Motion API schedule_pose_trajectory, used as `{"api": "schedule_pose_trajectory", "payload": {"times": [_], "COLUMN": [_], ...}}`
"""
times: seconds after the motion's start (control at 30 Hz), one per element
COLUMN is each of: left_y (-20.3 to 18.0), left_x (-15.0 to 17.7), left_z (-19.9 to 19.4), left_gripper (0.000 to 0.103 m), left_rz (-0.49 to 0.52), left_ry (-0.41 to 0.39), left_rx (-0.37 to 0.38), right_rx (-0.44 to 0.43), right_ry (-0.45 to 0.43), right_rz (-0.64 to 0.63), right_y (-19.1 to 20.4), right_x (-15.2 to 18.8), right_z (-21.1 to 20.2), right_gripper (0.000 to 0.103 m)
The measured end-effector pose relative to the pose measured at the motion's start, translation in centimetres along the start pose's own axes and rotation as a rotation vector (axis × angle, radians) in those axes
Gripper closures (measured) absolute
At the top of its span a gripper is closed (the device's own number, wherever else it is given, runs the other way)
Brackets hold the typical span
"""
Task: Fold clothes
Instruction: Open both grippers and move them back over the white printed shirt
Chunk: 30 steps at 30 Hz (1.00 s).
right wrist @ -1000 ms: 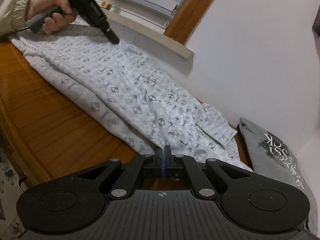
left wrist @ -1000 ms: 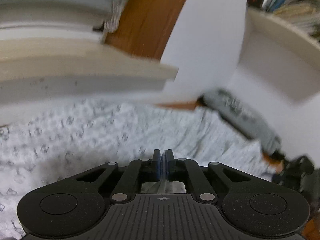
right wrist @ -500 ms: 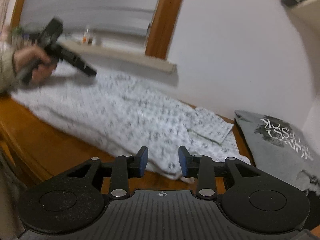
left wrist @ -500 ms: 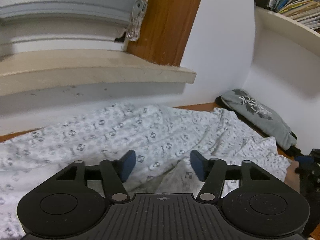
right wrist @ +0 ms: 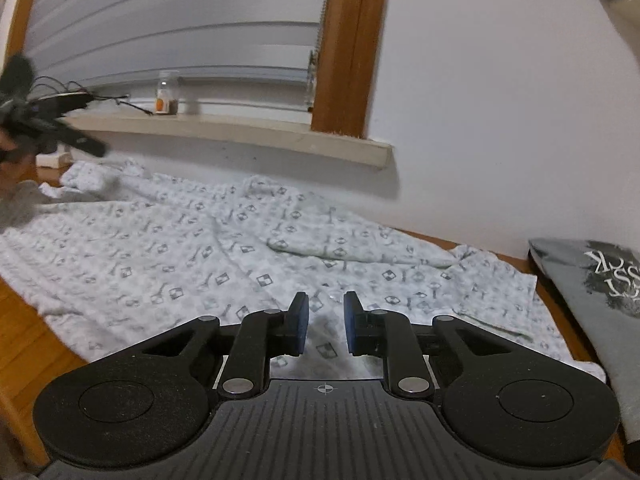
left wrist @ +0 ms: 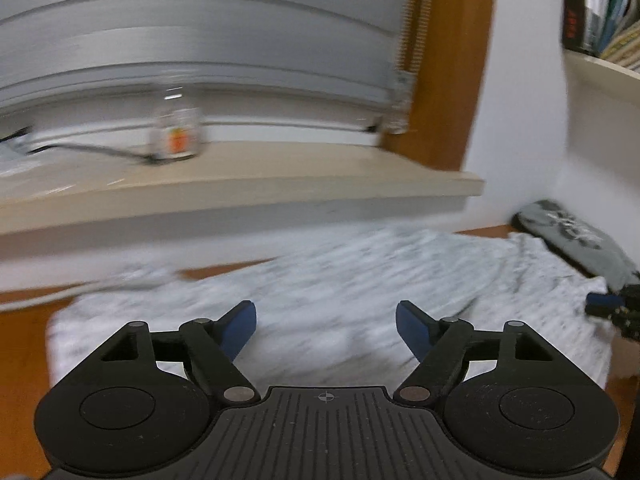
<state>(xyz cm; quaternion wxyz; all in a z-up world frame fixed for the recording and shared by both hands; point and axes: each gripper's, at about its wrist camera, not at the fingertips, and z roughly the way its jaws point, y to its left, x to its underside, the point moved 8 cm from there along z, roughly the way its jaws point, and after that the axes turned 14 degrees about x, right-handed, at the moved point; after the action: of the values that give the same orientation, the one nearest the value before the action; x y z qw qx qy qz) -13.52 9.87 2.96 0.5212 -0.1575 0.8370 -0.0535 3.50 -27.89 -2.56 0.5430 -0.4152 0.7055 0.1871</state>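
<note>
A white garment with a grey diamond print [right wrist: 208, 248] lies spread along the wooden table [right wrist: 16, 344], below the windowsill. In the left wrist view the same garment [left wrist: 352, 292] is blurred. My left gripper [left wrist: 326, 326] hangs above it, wide open and empty. My right gripper [right wrist: 325, 320] is open with a narrow gap, just above the garment's near edge, holding nothing. The left gripper [right wrist: 56, 136] also shows far left in the right wrist view, blurred, held by a hand above the garment's far end.
A folded grey T-shirt with a printed logo [right wrist: 600, 292] lies at the right end of the table, also seen as the grey T-shirt [left wrist: 576, 240]. A small bottle [right wrist: 166, 98] and cables sit on the windowsill [right wrist: 240, 132]. A bookshelf [left wrist: 600, 20] hangs upper right.
Both grippers were shut on the garment a second ago and have let it go. They have lifted away, and the garment now lies flat on the table.
</note>
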Motion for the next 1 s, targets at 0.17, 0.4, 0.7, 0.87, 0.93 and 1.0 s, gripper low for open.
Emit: {"api": "schedule_pose_trajectory", "payload": {"times": [0.17, 0.4, 0.7, 0.87, 0.93, 1.0], "left_y": [3.4, 4.4, 2.3, 1.6, 1.4, 1.1], "left_x": [2.7, 6.6, 9.1, 9.0, 9.0, 9.0], "left_z": [-3.6, -7.3, -8.1, -7.4, -6.8, -6.4], "left_gripper": [0.024, 0.034, 0.041, 0.058, 0.061, 0.075], "left_rz": [-0.036, -0.083, -0.058, -0.068, -0.061, -0.040], "left_ry": [0.030, 0.046, 0.069, 0.100, 0.116, 0.117], "left_rx": [-0.067, -0.085, -0.082, -0.041, -0.037, -0.045], "right_rx": [-0.007, -0.016, -0.008, -0.016, -0.019, -0.020], "right_ry": [0.022, 0.051, 0.025, 0.022, 0.020, 0.016], "right_rz": [0.038, 0.088, 0.056, 0.063, 0.071, 0.079], "right_y": [-0.2, -0.5, -0.1, -0.2, -0.4, -0.4], "right_x": [0.1, 0.3, 0.2, 0.1, 0.0, -0.1], "right_z": [1.1, 2.5, 2.1, 2.1, 2.1, 2.0], "right_gripper": [0.073, 0.064, 0.056, 0.055, 0.055, 0.054]}}
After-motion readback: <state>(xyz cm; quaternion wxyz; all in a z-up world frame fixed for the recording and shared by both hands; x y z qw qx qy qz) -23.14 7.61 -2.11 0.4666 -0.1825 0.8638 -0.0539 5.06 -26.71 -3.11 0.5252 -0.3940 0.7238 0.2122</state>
